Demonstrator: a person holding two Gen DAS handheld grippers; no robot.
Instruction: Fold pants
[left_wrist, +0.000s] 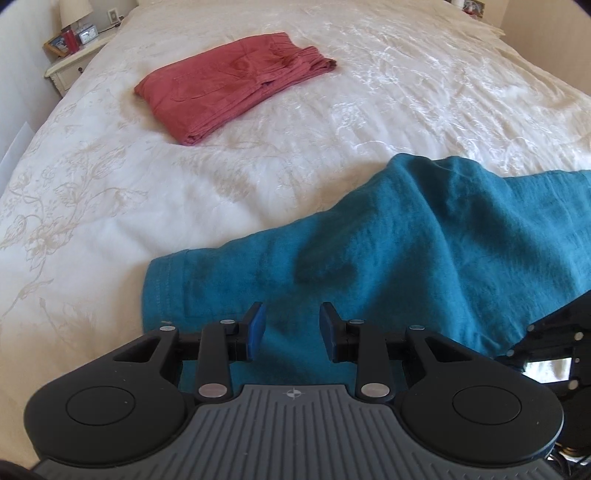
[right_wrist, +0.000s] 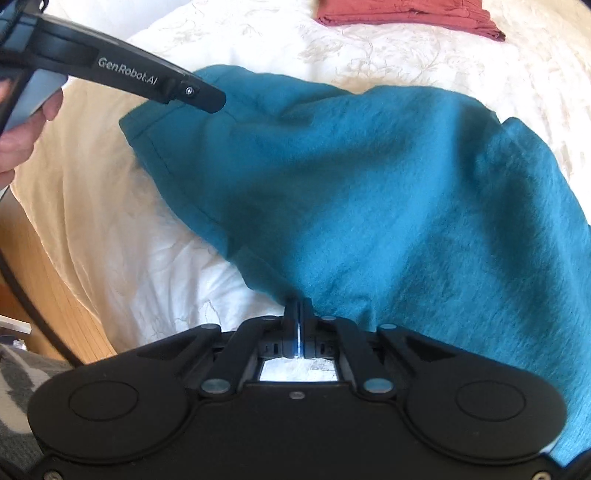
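Observation:
Teal pants (left_wrist: 388, 251) lie loosely on the white bedspread (left_wrist: 110, 192), a hemmed leg end pointing left. My left gripper (left_wrist: 292, 330) is open, hovering just above the teal cloth near that hem, with nothing between its blue pads. My right gripper (right_wrist: 297, 314) is shut, its fingers pinched on the lower edge of the teal pants (right_wrist: 369, 192). The left gripper's body (right_wrist: 122, 70) shows in the right wrist view over the hem end, held by a hand.
Folded red pants (left_wrist: 229, 85) lie further up the bed and also show in the right wrist view (right_wrist: 410, 14). A nightstand (left_wrist: 70, 55) with a lamp and small items stands at the far left. The bed's edge and wooden floor (right_wrist: 48, 280) lie left.

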